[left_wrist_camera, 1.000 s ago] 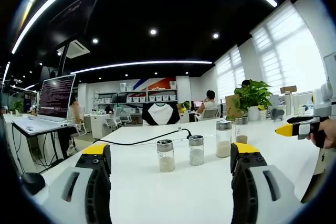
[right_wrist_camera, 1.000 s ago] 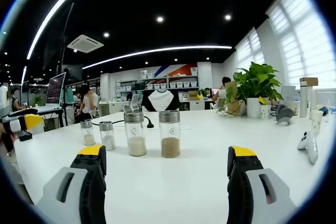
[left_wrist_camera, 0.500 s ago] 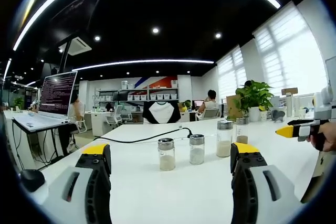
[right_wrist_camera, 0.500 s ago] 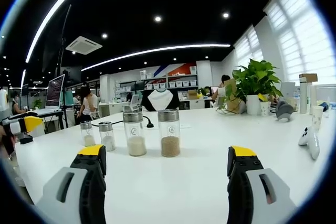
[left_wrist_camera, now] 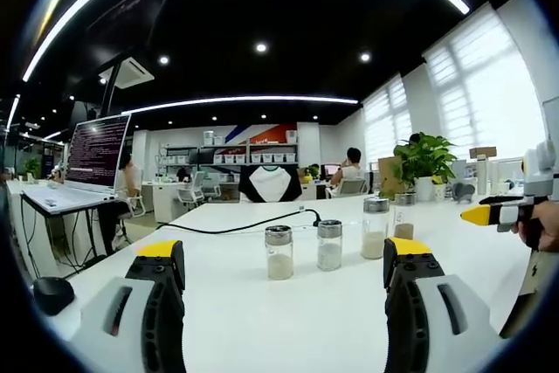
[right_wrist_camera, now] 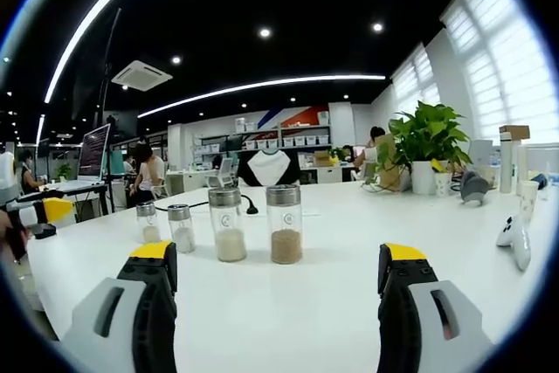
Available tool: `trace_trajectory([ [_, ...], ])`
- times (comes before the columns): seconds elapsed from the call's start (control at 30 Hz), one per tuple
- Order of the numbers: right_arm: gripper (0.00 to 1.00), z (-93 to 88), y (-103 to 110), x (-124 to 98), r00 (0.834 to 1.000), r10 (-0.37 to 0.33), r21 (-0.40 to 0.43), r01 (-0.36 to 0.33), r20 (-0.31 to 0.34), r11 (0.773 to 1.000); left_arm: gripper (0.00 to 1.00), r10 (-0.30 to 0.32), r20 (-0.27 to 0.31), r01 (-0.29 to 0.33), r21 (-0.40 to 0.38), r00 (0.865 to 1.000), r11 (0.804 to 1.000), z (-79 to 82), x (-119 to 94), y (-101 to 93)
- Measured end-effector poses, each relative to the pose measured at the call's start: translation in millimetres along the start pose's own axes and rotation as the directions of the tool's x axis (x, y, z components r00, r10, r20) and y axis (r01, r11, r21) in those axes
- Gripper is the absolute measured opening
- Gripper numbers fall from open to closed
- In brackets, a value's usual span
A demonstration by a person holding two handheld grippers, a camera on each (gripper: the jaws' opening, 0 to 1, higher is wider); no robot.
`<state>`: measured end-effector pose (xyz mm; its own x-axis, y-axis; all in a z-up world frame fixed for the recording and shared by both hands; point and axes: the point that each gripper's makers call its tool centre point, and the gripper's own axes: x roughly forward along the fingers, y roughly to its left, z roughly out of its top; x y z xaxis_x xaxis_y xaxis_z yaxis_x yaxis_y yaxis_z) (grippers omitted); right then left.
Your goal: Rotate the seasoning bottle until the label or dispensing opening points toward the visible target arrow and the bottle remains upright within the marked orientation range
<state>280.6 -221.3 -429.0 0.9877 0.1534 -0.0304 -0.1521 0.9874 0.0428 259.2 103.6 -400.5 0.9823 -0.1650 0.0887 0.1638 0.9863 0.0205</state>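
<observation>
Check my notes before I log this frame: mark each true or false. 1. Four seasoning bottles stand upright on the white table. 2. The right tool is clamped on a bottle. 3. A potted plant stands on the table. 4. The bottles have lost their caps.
1. True: four seasoning bottles stand upright on the white table.
2. False: the right tool is open, short of the bottles.
3. True: a potted plant stands far back.
4. False: each wears a metal cap.
</observation>
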Motion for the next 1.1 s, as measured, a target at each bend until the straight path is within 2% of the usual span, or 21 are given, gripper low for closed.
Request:
trace_trajectory([
  [0.63,0.97,-3.4,4,1,1.0,0.006,0.003,-0.006,-0.016,1.0,1.0,-0.001,-0.015,0.001,-0.025,1.0,1.0,-5.2,1,1.2],
  [1.1,0.98,0.6,33,24,0.998,0.054,0.002,-0.054,-0.006,0.999,1.0,-0.021,-0.021,0.02,-0.028,1.0,0.999,-6.6,-1,-6.8],
])
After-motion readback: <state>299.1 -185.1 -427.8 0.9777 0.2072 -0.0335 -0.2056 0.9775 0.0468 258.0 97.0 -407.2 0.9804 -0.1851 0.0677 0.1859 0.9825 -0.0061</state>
